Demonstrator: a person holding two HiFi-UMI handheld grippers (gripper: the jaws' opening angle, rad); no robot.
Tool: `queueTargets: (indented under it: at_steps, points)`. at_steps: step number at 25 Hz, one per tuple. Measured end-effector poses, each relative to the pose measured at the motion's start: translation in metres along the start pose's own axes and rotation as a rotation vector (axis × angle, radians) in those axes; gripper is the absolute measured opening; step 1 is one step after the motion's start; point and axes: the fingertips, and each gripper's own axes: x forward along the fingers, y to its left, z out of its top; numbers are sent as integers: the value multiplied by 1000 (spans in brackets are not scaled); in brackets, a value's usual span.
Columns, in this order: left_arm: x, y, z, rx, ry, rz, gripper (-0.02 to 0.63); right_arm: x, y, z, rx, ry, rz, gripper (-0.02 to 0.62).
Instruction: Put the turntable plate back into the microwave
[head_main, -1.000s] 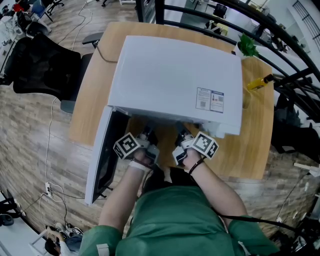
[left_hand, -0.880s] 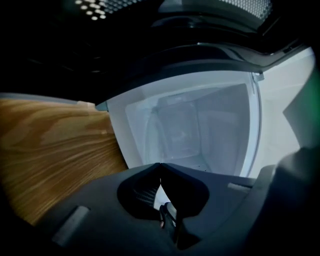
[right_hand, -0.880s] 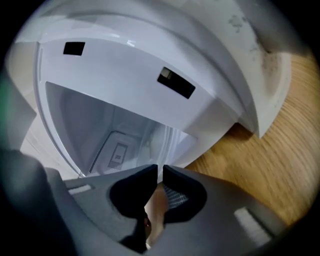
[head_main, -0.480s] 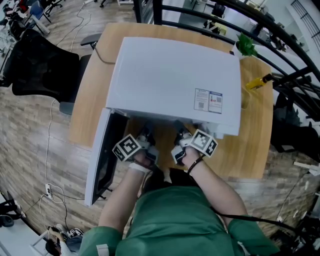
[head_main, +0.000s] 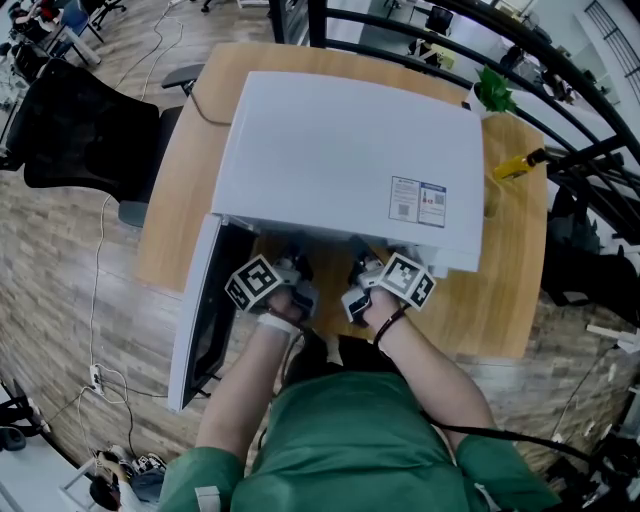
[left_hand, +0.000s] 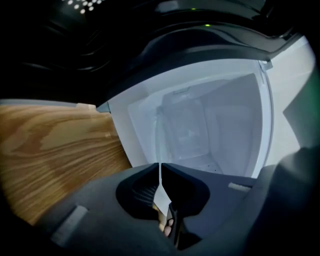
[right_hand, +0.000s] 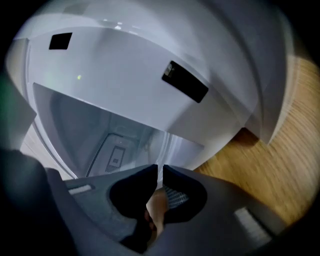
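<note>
A: Where is the turntable plate (left_hand: 161, 196)?

B: At the mouth of the microwave (head_main: 340, 150), which faces the front edge of the table (head_main: 190, 200). It is carried edge-on. The left gripper (left_hand: 160, 167) is clenched on its rim, and its jaws have just been closing a touch with the glass between them. The right gripper (right_hand: 160, 170) pinches the rim too.

A: So it isn't seated yet?

B: I'd say not. It looks to be above the cavity floor (left_hand: 215, 165), not on it.

A: What could go wrong?

B: Both holds are thin pinches on smooth glass, so a jolt could let it slip. If one hand leads, the plate tilts and may knock the frame or the open door (head_main: 200, 310) at the left. Released off-centre, it would sit crooked.
</note>
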Motion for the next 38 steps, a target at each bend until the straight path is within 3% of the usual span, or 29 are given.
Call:
queueTargets:
  at_steps: [10, 20, 26, 38]
  points:
    - [7, -2, 8, 3, -8, 1, 23, 8, 5, -1, -20, 8, -2, 35]
    - [4, -2, 0, 12, 17, 6, 25, 19, 24, -29, -127, 122, 35, 15]
    - [5, 1, 0, 23, 31, 8, 26, 16, 20, -22, -122, 72, 22, 47]
    - [10, -3, -7, 6, 51, 0, 26, 17, 16, -11, -81, 37, -15, 46]
